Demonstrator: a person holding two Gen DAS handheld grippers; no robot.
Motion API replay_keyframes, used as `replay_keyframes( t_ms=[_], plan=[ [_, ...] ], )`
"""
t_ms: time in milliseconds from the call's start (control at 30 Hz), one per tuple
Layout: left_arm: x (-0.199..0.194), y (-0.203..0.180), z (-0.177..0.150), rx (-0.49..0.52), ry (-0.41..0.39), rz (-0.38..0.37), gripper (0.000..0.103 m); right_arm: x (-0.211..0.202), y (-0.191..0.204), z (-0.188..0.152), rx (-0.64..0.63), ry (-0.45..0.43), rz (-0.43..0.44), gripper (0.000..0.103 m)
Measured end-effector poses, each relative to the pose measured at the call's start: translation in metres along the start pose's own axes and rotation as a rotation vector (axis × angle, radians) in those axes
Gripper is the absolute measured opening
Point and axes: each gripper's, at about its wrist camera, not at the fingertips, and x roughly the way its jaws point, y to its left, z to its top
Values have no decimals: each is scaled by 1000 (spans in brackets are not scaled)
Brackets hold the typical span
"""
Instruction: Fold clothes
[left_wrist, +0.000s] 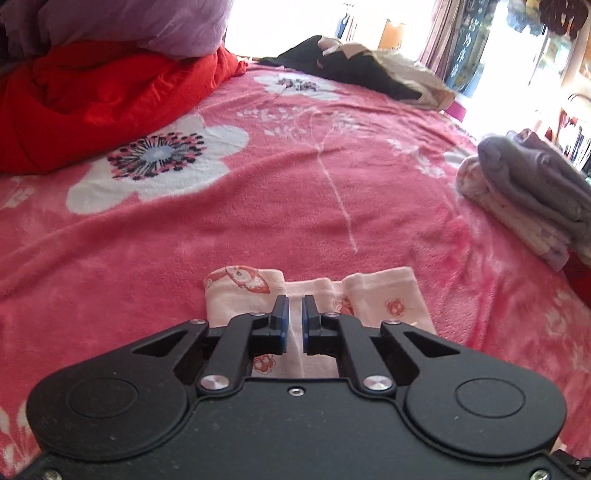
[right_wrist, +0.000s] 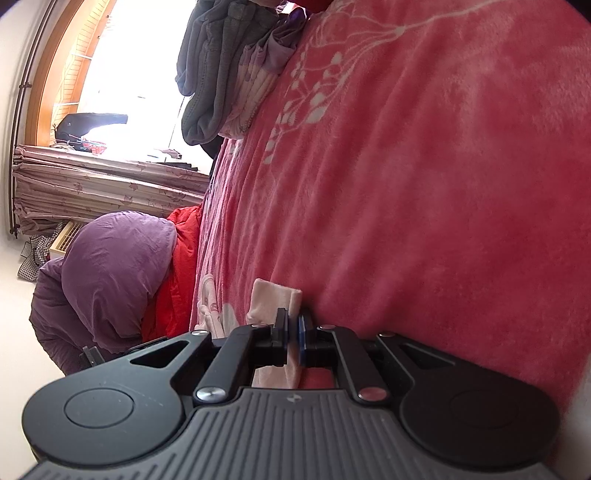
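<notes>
A small pale pink garment (left_wrist: 384, 295) with orange prints lies folded on the pink flowered blanket (left_wrist: 258, 206), close in front of me. My left gripper (left_wrist: 295, 306) sits over its middle with the blue pads nearly together and a thin ridge of the cloth pinched between them. In the right wrist view, which is rolled on its side, my right gripper (right_wrist: 293, 321) is shut on an edge of the same pink garment (right_wrist: 273, 295), and the cloth runs back between the pads. The part of the garment under the grippers' bodies is hidden.
A folded stack of grey and lilac clothes (left_wrist: 528, 192) sits at the bed's right edge. A red quilt (left_wrist: 92, 99) under a purple pillow (left_wrist: 129, 26) fills the far left. Dark and beige clothes (left_wrist: 362, 74) lie at the far end by the window.
</notes>
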Motion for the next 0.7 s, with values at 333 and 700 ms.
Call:
replay_keyframes(
  t_ms=[333,700],
  plan=[
    [-35,12,-20,123,-28,64,3,-2,0,0,11,-16,7,8],
    [3,-21,-22,215,34,105,26,2,3,-1,-22,-19,-5,8]
  ],
)
